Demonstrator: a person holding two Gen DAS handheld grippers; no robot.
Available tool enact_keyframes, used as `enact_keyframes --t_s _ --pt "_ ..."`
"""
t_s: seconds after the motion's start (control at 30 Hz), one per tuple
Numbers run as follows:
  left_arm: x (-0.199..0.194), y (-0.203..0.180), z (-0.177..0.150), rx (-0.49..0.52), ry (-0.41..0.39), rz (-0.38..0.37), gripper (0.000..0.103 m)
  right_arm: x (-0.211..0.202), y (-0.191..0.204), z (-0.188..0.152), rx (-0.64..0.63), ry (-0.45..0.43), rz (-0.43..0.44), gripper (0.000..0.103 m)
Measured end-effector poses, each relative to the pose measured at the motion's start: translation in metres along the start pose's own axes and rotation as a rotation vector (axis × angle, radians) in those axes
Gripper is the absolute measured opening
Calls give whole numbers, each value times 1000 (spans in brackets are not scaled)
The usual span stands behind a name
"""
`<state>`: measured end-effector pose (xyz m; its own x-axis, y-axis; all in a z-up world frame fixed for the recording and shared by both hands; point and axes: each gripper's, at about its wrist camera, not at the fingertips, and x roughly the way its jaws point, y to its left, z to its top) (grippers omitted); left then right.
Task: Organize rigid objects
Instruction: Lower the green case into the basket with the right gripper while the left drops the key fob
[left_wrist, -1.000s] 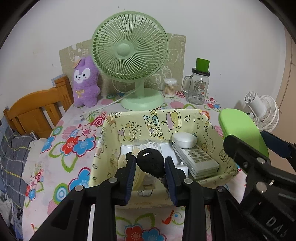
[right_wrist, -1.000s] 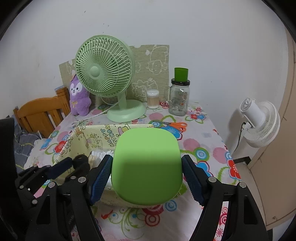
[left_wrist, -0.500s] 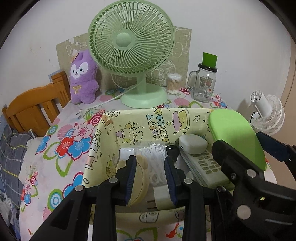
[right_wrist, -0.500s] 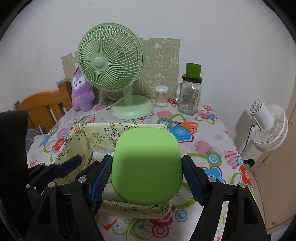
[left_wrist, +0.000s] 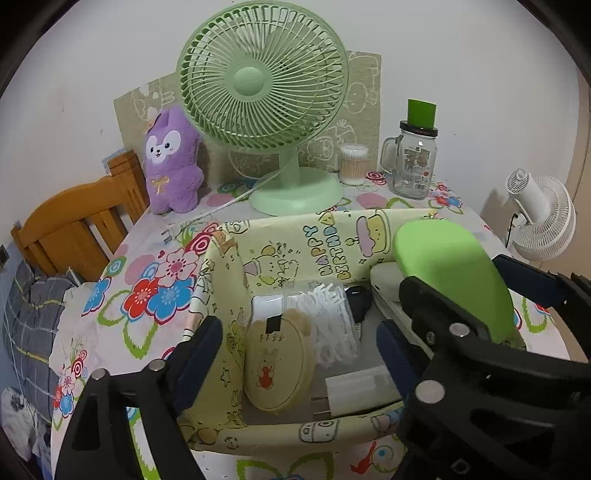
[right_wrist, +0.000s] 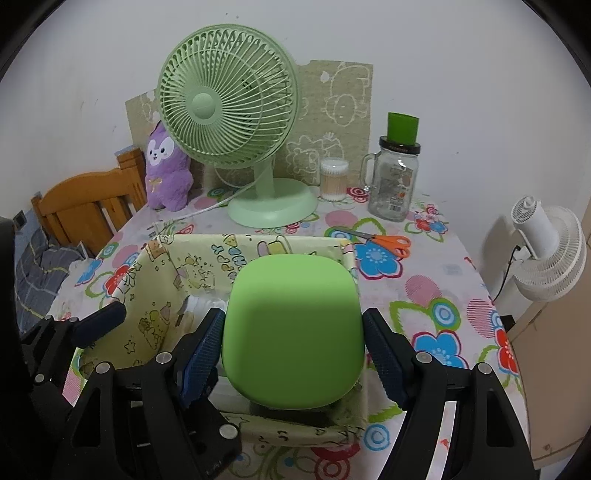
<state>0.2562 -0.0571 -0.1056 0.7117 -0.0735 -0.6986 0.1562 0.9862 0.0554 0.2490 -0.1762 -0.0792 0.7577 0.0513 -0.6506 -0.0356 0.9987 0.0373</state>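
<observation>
Item 1: left gripper (left_wrist: 299, 354), fingers spreading wide and holding nothing, hovering over the near half of the yellow fabric basket (left_wrist: 280, 236).

Item 2: between those fingers, inside the basket, are lying a round tan case (left_wrist: 277, 365), a white charger plug (left_wrist: 354, 391), a bundle of white cord (left_wrist: 328, 317) and, just beyond it, a black key fob (left_wrist: 358, 301).

Item 3: right gripper (right_wrist: 293, 350), fingers pinching a green rounded case (right_wrist: 291, 332) by its 2 sides, hanging over the basket's right end.

Risk: the smooth case is likely slipping if tilted, or landing on the remote (left_wrist: 388, 295) beneath and rocking.

Change: 1.0 s ago the left fingers were clamping the key fob; they are now opening, with the fob resting in the basket.
</observation>
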Motion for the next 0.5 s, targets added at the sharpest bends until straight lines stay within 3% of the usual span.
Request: enact_keyframes --t_s 0.5 --pt "-2 2 -2 9 -2 -1 91 28 12 5 5 51 59 78"
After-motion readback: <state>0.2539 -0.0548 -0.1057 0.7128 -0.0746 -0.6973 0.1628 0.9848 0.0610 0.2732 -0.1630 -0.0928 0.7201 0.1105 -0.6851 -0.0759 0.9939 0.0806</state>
